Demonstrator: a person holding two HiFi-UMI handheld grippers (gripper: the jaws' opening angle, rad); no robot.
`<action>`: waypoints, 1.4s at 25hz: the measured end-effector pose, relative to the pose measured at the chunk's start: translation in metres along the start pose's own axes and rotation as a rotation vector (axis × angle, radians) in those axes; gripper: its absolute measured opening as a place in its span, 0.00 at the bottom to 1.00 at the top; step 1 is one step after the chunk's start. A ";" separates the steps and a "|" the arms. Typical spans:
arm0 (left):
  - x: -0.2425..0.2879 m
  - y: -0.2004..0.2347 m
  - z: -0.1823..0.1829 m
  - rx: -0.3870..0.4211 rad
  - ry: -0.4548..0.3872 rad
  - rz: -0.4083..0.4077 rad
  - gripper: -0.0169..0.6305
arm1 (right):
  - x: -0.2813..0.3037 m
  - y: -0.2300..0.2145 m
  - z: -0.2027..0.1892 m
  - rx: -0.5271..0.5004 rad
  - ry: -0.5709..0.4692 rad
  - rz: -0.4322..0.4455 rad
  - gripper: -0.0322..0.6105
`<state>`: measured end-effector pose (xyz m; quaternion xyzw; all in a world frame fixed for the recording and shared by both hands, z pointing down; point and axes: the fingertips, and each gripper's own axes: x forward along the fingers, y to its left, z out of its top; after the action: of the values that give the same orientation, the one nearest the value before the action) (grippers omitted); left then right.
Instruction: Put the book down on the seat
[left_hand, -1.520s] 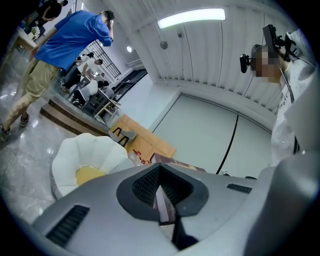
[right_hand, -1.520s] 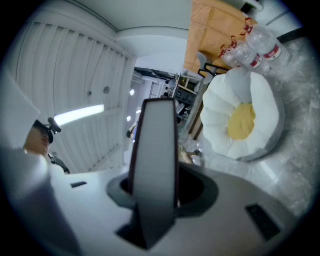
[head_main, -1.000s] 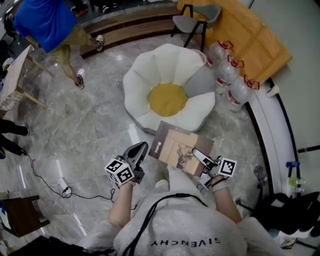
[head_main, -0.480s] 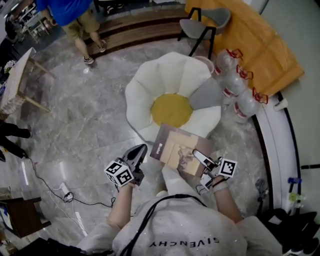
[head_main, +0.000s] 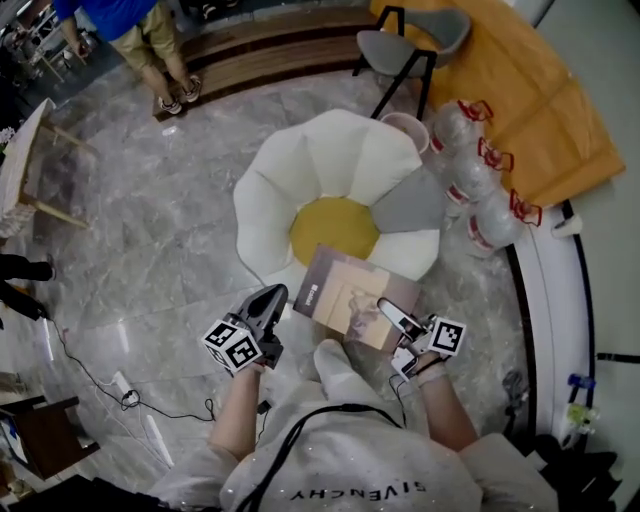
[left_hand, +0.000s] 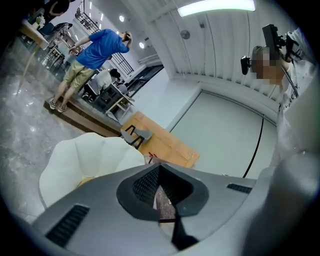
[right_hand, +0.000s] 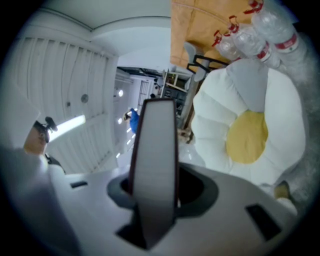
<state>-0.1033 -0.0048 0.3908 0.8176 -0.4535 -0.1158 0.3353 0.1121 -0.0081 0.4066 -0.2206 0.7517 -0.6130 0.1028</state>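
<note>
Clamping one book (head_main: 345, 290) are left gripper (head_main: 277, 294) and right gripper (head_main: 384, 307).

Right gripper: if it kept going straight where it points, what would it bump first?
Most likely the flower-shaped seat. The right gripper, shut on the book, aims at its near white petals, though it may be high enough to pass over them.

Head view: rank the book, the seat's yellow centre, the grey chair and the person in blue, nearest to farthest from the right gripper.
1. book, clamped by the right gripper itself.
2. yellow centre, just beyond the book.
3. grey chair, at the top, past the seat.
4. person in blue, top-left corner.
</note>
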 end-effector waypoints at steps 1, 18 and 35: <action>0.007 0.004 0.001 -0.002 0.003 0.006 0.06 | 0.003 -0.006 0.006 0.006 -0.007 -0.002 0.29; 0.077 0.085 -0.060 -0.067 0.085 0.007 0.06 | 0.048 -0.130 0.032 0.087 -0.068 -0.106 0.29; 0.153 0.230 -0.117 -0.096 0.121 0.027 0.06 | 0.142 -0.271 0.045 0.108 -0.096 -0.223 0.29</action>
<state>-0.1127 -0.1619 0.6463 0.7999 -0.4374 -0.0835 0.4024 0.0618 -0.1539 0.6748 -0.3259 0.6827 -0.6489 0.0814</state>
